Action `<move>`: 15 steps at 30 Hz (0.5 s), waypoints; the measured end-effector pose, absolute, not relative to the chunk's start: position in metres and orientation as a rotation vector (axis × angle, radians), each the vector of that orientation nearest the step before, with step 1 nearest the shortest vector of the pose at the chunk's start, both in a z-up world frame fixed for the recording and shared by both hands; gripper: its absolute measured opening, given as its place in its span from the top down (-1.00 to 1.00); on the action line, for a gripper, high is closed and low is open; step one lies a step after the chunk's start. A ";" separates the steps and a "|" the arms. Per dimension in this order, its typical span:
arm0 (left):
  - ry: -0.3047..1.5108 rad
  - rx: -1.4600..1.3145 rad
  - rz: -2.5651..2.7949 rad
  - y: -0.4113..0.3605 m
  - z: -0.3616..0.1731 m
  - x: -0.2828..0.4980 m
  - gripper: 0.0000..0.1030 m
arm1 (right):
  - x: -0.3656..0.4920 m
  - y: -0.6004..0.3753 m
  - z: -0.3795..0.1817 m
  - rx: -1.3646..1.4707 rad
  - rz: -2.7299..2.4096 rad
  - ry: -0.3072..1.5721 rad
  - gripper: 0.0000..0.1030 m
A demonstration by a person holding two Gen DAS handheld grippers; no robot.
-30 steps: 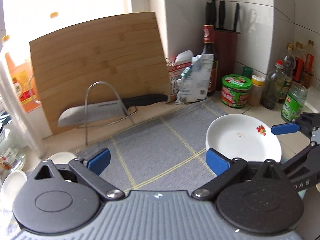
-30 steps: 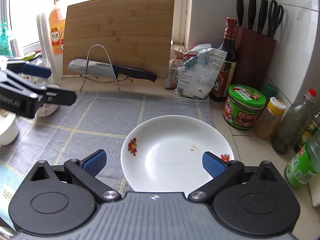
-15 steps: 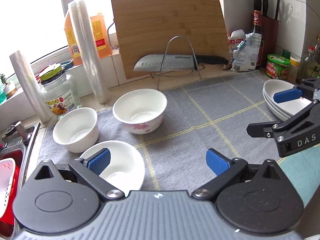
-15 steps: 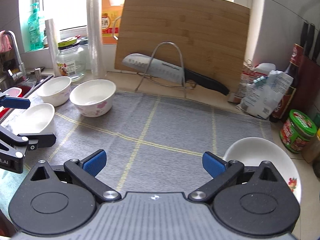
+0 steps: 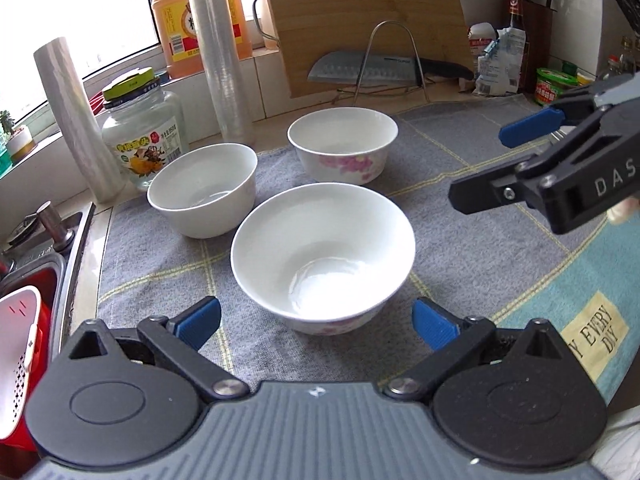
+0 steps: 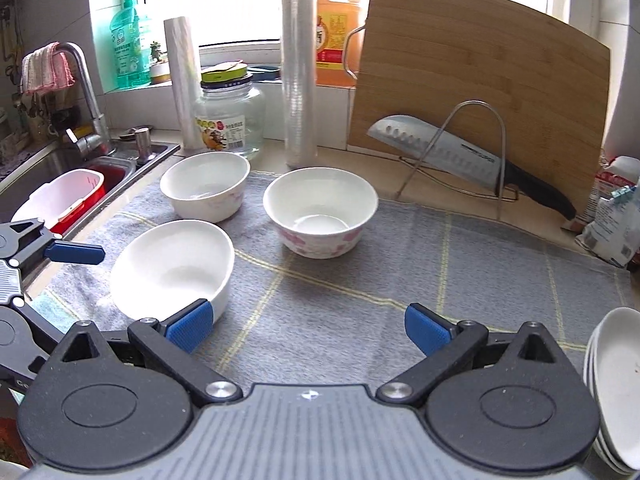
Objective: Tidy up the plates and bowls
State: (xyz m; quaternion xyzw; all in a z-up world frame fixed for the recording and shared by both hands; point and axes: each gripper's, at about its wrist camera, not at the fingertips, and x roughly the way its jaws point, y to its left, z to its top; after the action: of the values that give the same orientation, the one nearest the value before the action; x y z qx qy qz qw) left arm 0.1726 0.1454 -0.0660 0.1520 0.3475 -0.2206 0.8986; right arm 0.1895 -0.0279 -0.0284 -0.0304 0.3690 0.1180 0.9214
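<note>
Three glossy white ceramic bowls on the woven grey mat: plain bowl left, nearest bowl middle, pink-flowered bowl behind. Left gripper gapes wide around the nearest one, gripping nothing. Right gripper is wide open, empty. Stacked plates far right.

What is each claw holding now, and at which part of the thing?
Nothing is held. The left claw is open, with the nearest bowl just ahead between its pads but not gripped. The right claw is open over the grey mat.

Three bowls on mat, plates right.
</note>
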 end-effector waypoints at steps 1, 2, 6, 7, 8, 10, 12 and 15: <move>0.720 0.324 -0.470 0.147 -0.068 0.175 -0.97 | 0.194 -0.023 -0.030 -0.055 0.261 0.767 -1.00; 0.722 0.332 -0.485 0.149 -0.071 0.177 -0.97 | 0.198 -0.018 -0.032 -0.046 0.280 0.775 -1.00; 0.719 0.343 -0.527 0.153 -0.075 0.184 -0.97 | 0.216 0.001 -0.038 -0.017 0.348 0.811 -1.00; 0.716 0.343 -0.537 0.154 -0.075 0.185 -0.97 | 0.220 0.005 -0.040 -0.013 0.365 0.820 -1.00; 0.716 0.342 -0.548 0.154 -0.076 0.186 -0.97 | 0.224 0.009 -0.041 -0.012 0.375 0.830 -1.00; 0.720 0.342 -0.561 0.154 -0.078 0.188 -0.96 | 0.231 0.014 -0.044 -0.011 0.392 0.844 -1.00; 0.719 0.349 -0.570 0.154 -0.080 0.189 -0.96 | 0.236 0.019 -0.046 -0.014 0.401 0.854 -0.98; 0.710 0.356 -0.578 0.154 -0.080 0.191 -0.95 | 0.243 0.024 -0.048 -0.009 0.417 0.863 -0.96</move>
State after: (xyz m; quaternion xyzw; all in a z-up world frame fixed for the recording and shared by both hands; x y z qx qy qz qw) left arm 0.1906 0.1540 -0.0797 0.1707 0.3408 -0.2774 0.8819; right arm 0.2427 0.0239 -0.0481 -0.0042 0.4151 0.2005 0.8874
